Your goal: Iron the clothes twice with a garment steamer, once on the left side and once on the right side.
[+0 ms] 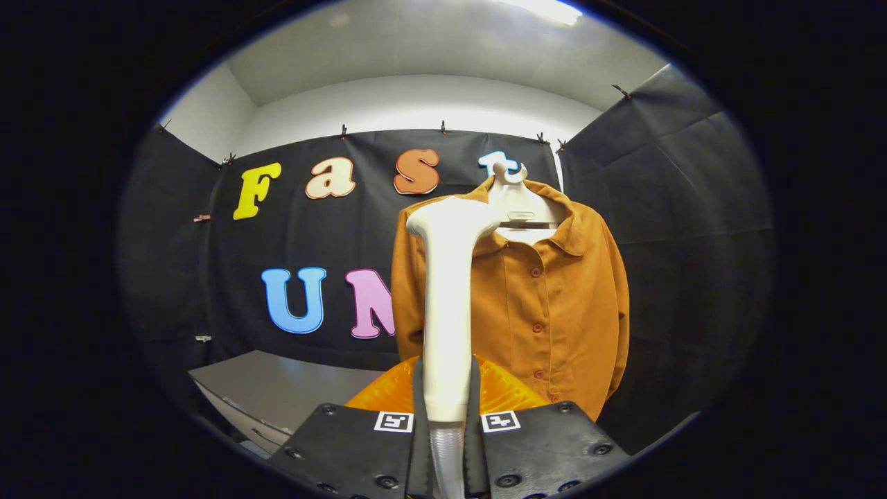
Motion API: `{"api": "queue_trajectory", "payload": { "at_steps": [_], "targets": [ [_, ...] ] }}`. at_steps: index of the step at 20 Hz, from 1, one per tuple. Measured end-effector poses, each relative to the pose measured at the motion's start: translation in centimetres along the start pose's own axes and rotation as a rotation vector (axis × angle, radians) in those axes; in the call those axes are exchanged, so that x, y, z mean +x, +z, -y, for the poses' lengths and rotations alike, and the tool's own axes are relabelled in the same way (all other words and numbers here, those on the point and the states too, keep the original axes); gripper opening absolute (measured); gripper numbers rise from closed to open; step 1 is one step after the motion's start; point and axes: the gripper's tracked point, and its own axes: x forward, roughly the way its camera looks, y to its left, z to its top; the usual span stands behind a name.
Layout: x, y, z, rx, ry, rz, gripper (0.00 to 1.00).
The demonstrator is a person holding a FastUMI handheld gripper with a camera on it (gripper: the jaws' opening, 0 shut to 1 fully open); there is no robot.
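Garment steamer (447,305) clamped upright in hand-held gripper (447,423), hiding part of orange shirt (554,305) behind.

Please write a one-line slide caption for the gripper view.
Gripper shut on the upright garment steamer, held before an orange shirt on its hanger.

Claw (447,416) grips steamer (447,291), seemingly touching shirt (547,305).
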Motion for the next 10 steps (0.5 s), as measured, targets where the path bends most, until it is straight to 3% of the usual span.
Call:
{"api": "queue_trajectory", "payload": {
  "at_steps": [10],
  "targets": [
    [3.1, -5.2, 2.6, -0.007, -0.022, -0.048, 0.21]
  ]
}}
